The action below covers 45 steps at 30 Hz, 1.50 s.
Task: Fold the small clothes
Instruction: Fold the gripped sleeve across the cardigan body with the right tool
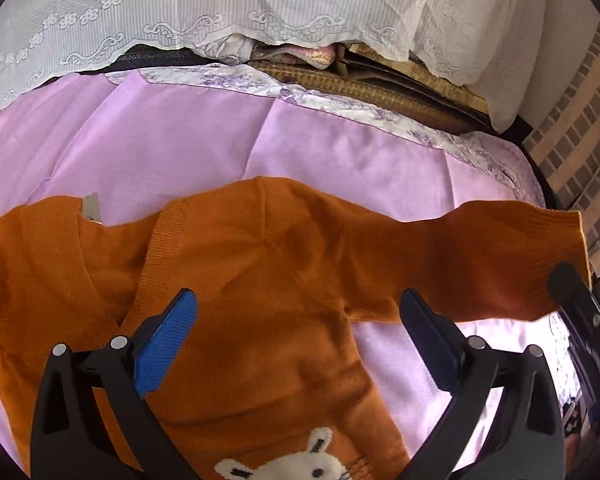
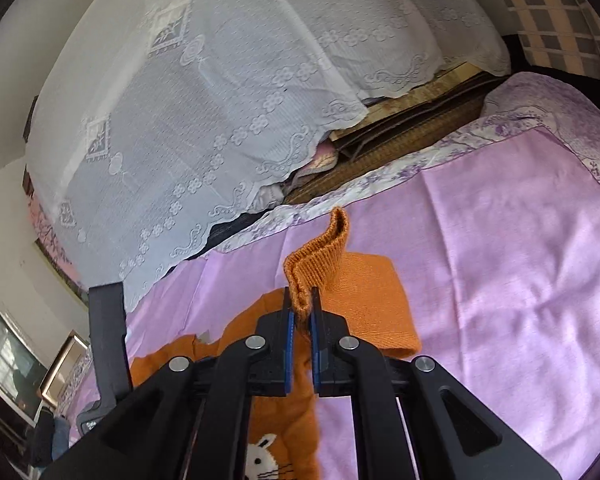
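Note:
A small orange knitted sweater (image 1: 260, 264) with a white rabbit motif (image 1: 300, 460) lies face up on a pink cloth (image 1: 160, 148). My left gripper (image 1: 298, 320) hovers over its chest, jaws wide open, nothing between the blue pads (image 1: 168, 344). The sweater's sleeve (image 1: 480, 256) stretches off to the right, raised off the cloth. In the right wrist view my right gripper (image 2: 302, 308) is shut on that sleeve's ribbed cuff (image 2: 320, 256), which pokes up past the fingertips. The sweater body (image 2: 284, 412) lies below. A black finger of the left gripper (image 2: 108, 340) shows at the left.
A white lace cover (image 1: 220, 4) drapes over bedding at the back, with a woven mat (image 1: 360, 88) beneath it. A floral sheet border (image 1: 340, 100) edges the pink cloth. A brick-patterned wall (image 1: 580, 140) stands at the right. Bare pink cloth (image 2: 520, 280) lies to the sweater's right.

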Tool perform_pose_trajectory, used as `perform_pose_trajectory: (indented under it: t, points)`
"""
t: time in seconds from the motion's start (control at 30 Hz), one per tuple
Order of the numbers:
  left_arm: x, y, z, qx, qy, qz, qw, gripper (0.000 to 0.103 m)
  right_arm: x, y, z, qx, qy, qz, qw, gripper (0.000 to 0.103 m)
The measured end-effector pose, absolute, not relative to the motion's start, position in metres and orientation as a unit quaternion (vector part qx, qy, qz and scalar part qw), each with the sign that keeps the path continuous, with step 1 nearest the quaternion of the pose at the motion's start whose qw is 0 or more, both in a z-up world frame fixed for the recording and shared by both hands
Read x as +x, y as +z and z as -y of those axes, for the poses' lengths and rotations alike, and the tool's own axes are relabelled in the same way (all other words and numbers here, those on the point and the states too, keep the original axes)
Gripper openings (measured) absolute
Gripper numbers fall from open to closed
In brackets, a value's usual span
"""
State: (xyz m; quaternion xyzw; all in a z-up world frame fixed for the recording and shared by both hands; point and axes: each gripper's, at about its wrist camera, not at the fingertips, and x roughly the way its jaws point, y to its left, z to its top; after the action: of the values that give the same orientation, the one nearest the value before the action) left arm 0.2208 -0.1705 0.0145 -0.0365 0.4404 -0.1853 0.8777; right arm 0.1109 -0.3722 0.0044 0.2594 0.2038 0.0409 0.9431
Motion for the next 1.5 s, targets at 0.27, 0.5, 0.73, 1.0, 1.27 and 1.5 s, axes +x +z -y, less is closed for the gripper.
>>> perform_pose_trajectory:
  t: [0.27,0.5,0.73,1.0,1.27,1.5]
  points:
    - [0.234,0.016,0.123,-0.087,-0.183,-0.46,0.864,0.099,0.129,0.013,0.295,0.222,0.064,-0.225,0.947,0.007]
    - [0.247,0.025,0.054,-0.082,-0.136,-0.439,0.885,0.099,0.159,0.022,0.23,0.205,0.101,-0.245,0.942,0.007]
    - [0.255,0.014,-0.007,-0.089,-0.081,-0.416,0.901,0.098,0.189,0.016,0.171,0.184,0.121,-0.268,0.938,0.007]
    - [0.266,-0.013,-0.039,-0.088,-0.03,-0.433,0.896,0.099,0.215,-0.012,0.14,0.168,0.134,-0.308,0.927,0.009]
    - [0.255,-0.01,-0.075,-0.142,-0.015,-0.43,0.891,0.098,0.212,-0.012,0.174,0.228,0.166,-0.311,0.908,0.038]
    - [0.237,0.014,-0.031,-0.084,-0.056,-0.401,0.91,0.099,0.207,-0.007,0.232,0.19,0.05,-0.31,0.93,0.037]
